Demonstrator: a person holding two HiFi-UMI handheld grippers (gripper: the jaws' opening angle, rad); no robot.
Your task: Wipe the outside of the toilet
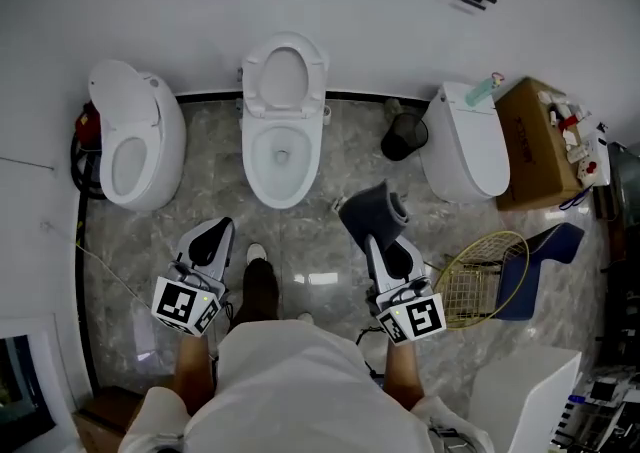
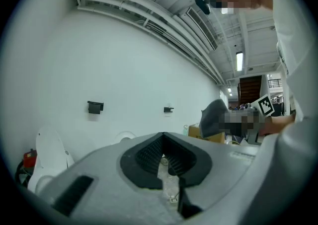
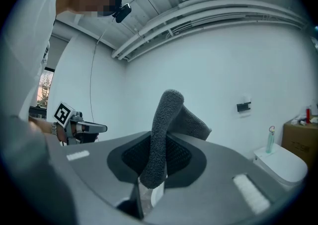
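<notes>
the right gripper [image 3: 154, 172] has its fingers [image 3: 133, 155] clamped on a dark grey cloth [image 3: 166, 119], most of which stands up above them in a loose fold. the left gripper [image 2: 166, 164] has its fingers pressed together on nothing. both hang over the marble floor [image 1: 315, 246], well short of the 3 toilets. the middle toilet [image 1: 283, 131], lid up, is straight ahead. to wipe well, i'd lay the free fold flat on the bowl's outer wall, press through the cloth rather than the fingers, and stroke from rim down to base.
</notes>
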